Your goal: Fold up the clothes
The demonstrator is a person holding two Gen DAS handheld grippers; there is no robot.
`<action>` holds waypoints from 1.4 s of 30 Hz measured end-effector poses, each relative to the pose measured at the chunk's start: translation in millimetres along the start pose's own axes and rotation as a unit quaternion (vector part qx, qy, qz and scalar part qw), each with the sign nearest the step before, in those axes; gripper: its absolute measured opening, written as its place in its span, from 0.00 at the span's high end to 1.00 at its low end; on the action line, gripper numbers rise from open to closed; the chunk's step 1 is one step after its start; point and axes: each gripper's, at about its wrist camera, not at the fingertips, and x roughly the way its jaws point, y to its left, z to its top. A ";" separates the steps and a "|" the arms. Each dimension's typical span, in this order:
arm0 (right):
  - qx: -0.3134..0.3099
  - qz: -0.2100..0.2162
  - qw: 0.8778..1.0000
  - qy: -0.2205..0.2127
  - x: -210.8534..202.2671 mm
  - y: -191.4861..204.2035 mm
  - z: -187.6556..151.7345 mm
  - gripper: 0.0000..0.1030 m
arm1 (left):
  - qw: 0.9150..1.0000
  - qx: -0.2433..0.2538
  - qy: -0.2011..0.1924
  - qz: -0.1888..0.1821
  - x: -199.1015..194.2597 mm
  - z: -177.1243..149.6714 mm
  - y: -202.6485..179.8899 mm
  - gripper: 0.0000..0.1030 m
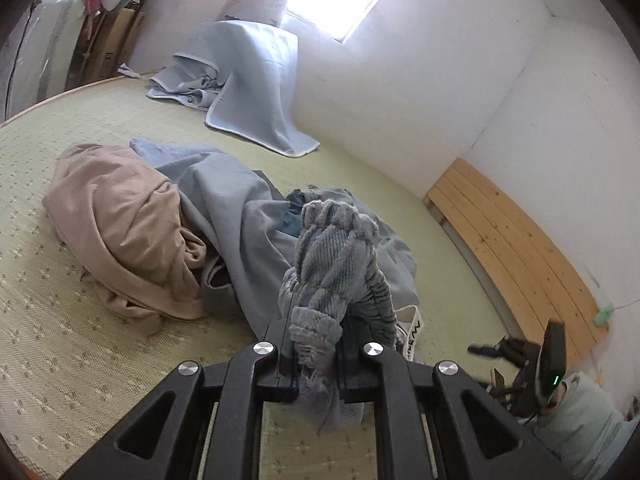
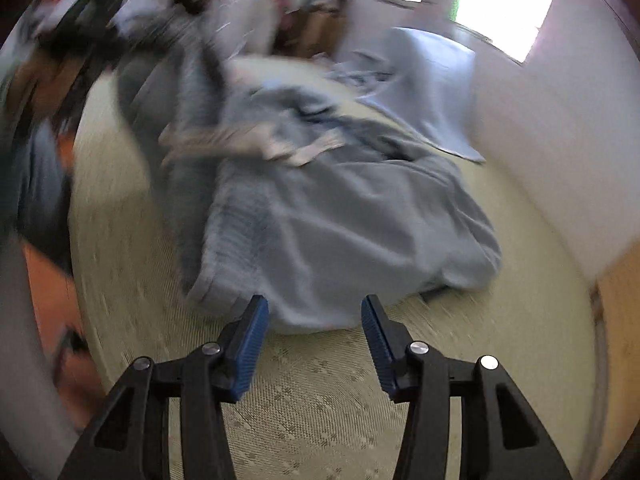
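Clearly, the left gripper (image 1: 312, 364) is clenched on a bunch of blue-grey ribbed fleece garment (image 1: 332, 256), which stands up from the jaws toward 12 o'clock and hides the pads. I judge the grip takes an edge or cuff, so that the cloth can be lifted free of the pile.

Behind it on the green woven mat (image 1: 60, 340) lies a heap: a pinkish-beige garment (image 1: 120, 224) at about 10 o'clock, and a light blue cloth (image 1: 224, 216) crumpled just beside it, the two touching. Nothing in this heap lies flat or squared.

The right gripper (image 2: 315, 340) is released, with its blue pads (image 2: 252, 348) apart and nothing between them. It points over the mat at the near hem of the blue-grey cloth (image 2: 320, 240), which sits at 12 o'clock just beyond the fingertips. This view is strongly blurred, so the seams cannot be read.

A light blue blanket (image 1: 256, 92) hangs by the wall at 12 o'clock, well apart from the heap.
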 end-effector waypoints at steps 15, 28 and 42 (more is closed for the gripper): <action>-0.204 -0.039 0.978 0.034 66.8 58.0 -26.7 0.51 | 1.000 -0.012 -0.002 0.013 16.7 11.3 8.6 0.88; -0.241 -0.059 0.968 0.030 75.6 68.7 -33.9 0.59 | 1.000 -0.013 0.002 0.012 18.9 9.6 12.2 0.88; -0.148 -0.051 0.987 0.018 62.6 44.4 -27.1 0.81 | 0.999 -0.021 0.005 0.025 20.1 8.2 16.2 0.88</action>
